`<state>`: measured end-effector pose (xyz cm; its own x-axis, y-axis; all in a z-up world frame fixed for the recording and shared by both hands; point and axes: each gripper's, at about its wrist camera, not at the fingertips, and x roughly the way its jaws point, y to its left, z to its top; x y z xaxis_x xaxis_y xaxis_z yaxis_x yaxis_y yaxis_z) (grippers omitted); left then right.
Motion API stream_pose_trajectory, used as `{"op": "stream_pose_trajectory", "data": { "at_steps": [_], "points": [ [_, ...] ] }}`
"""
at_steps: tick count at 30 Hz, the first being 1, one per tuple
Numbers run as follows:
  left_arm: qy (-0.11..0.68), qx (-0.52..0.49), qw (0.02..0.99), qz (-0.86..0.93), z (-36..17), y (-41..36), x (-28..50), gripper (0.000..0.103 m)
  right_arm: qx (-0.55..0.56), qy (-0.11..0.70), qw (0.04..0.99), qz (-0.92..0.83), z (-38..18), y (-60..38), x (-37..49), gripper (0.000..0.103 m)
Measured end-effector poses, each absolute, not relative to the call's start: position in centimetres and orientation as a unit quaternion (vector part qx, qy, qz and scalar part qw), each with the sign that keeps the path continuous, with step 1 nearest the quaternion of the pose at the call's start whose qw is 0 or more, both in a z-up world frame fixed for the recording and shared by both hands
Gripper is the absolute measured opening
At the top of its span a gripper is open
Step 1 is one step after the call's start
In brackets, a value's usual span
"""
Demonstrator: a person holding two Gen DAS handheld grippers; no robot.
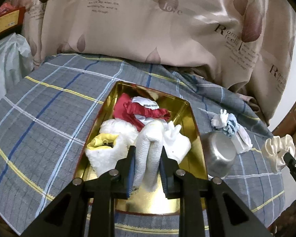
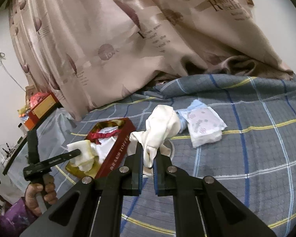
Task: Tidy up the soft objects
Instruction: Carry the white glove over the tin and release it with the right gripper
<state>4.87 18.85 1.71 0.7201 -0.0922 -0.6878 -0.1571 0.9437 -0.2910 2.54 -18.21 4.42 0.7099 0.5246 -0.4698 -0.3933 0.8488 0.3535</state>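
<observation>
Now white sock (image 1: 148,154) between left gripper (image 1: 147,169) fingers.

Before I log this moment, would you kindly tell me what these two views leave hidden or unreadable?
- Left wrist view: the floor of the gold-lined tin tray, covered by white and red cloths; whether the left gripper pinches the white ribbed sock.
- Left wrist view: the inside of the overturned steel bowl.
- Right wrist view: the same bowl, behind the cream satin scrunchie in the right gripper.
- Both views: curtain lettering, blurred.
</observation>
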Motion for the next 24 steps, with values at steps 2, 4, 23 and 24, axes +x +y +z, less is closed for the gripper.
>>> {"op": "stream_pose_trajectory", "data": {
  "at_steps": [2,4,23,24],
  "points": [
    [0.373,-0.162,0.913,0.021,1.7,18.8,5.0,0.027,0.111,0.286,0.917,0.256,4.7,-17.6,2.5,0.008],
    [0.375,-0.154,0.914,0.025,1.6,18.7,5.2,0.04,0.105,0.285,0.916,0.262,5.0,-16.9,2.5,0.008],
    [0.331,-0.134,0.927,0.114,7.9,19.4,-1.2,0.058,0.044,0.308,0.878,0.363,5.8,-1.9,10.1,0.008],
    [0.334,-0.132,0.925,0.123,7.9,19.4,-1.9,0.058,0.043,0.313,0.876,0.365,5.4,-1.1,10.6,0.008]
  ]
}}
